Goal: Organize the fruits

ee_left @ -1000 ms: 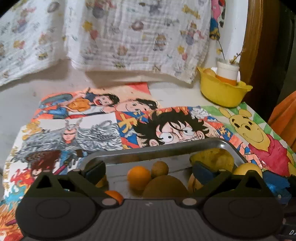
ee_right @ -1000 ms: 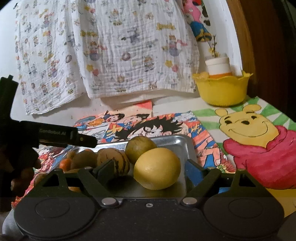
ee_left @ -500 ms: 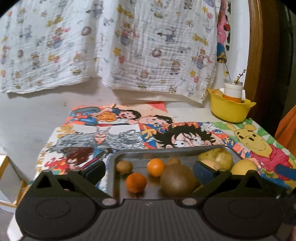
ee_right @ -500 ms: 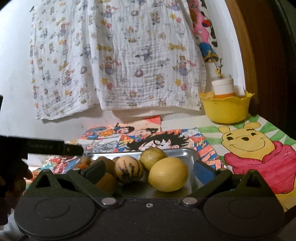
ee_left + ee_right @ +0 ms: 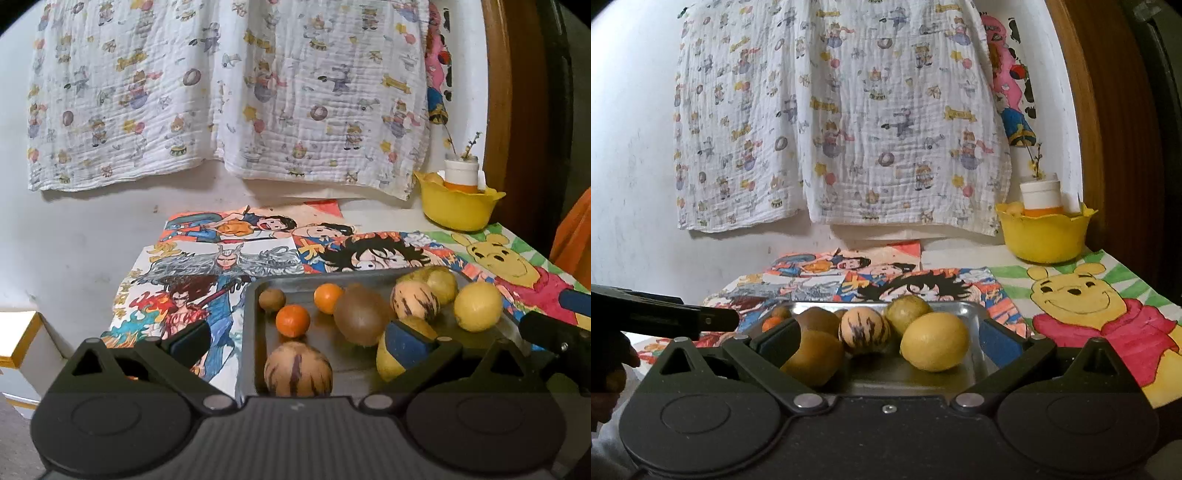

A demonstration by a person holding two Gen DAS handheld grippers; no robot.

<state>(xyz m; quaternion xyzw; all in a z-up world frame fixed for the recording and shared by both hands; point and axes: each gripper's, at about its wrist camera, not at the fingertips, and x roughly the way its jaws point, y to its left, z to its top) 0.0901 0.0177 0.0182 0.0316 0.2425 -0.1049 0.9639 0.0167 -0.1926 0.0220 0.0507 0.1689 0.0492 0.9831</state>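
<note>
A steel tray (image 5: 249, 332) on the picture-covered table holds several fruits. Among them are two oranges (image 5: 291, 320), a brown kiwi (image 5: 360, 317), a striped melon (image 5: 298, 373) and a yellow lemon (image 5: 477, 311). My left gripper (image 5: 298, 341) is open at the tray's near left end, above the striped melon and holding nothing. My right gripper (image 5: 890, 339) stands wide open at the tray's (image 5: 975, 314) near right end. The lemon (image 5: 934, 341) and another striped melon (image 5: 863, 330) lie free ahead of its pads.
A yellow bowl (image 5: 456, 206) holding a white-and-orange cup stands at the table's far right, beside a wooden frame. A printed cloth (image 5: 229, 92) hangs on the wall behind. A white box (image 5: 22, 343) sits low at the left. A hand (image 5: 607, 369) holds the left gripper.
Both grippers have drawn back from the tray, so more fruit shows. The right jaws have widened, and the lemon between them now lies free on the tray.
</note>
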